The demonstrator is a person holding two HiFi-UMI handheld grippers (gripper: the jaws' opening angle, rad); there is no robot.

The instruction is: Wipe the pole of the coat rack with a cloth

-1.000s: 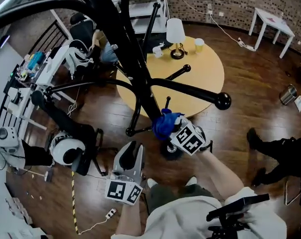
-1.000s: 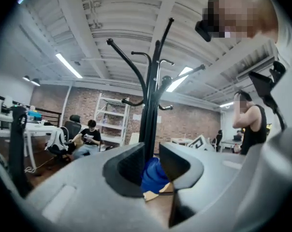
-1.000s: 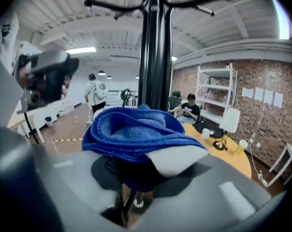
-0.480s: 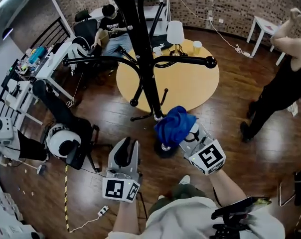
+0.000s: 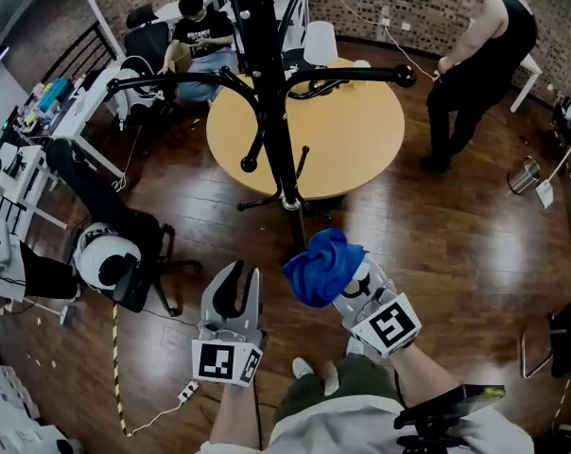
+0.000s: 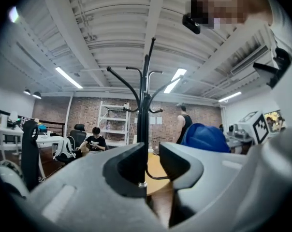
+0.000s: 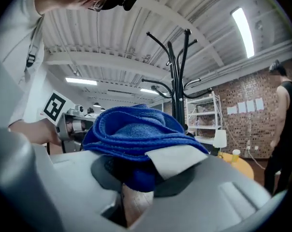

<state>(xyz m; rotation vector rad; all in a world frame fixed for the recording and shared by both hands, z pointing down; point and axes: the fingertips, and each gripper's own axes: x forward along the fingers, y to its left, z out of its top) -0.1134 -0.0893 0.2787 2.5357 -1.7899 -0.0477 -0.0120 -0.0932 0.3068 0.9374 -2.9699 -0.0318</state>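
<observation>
The right gripper (image 7: 146, 174) has its fingers (image 7: 187, 164) closed on a blue cloth (image 7: 135, 128), which is bunched into thick folds that spill over the top of them and hide the tips. In the head view that gripper (image 5: 342, 277) sits low and right of centre, with the cloth (image 5: 321, 265) at its front end and its marker cube facing up toward the camera. The left gripper (image 6: 151, 164) has its fingers (image 6: 177, 159) a little apart with nothing between them; through the gap shows the pole (image 6: 144, 115), well behind. In the head view the left gripper (image 5: 240, 287) is just left of the cloth, the two side by side but not touching. The cloth is held in the air, clear of the coat rack (image 5: 267, 74): the black pole (image 5: 278, 130) stands farther from the person, with curved hook arms branching out to both sides, and the cloth is off it. Behind the rack is a round yellow desk (image 5: 356, 135) on a dark wooden floor (image 5: 437, 225). One person (image 5: 475, 55) stands beyond the desk to the right, and another (image 5: 198, 36) sits at the back left.
</observation>
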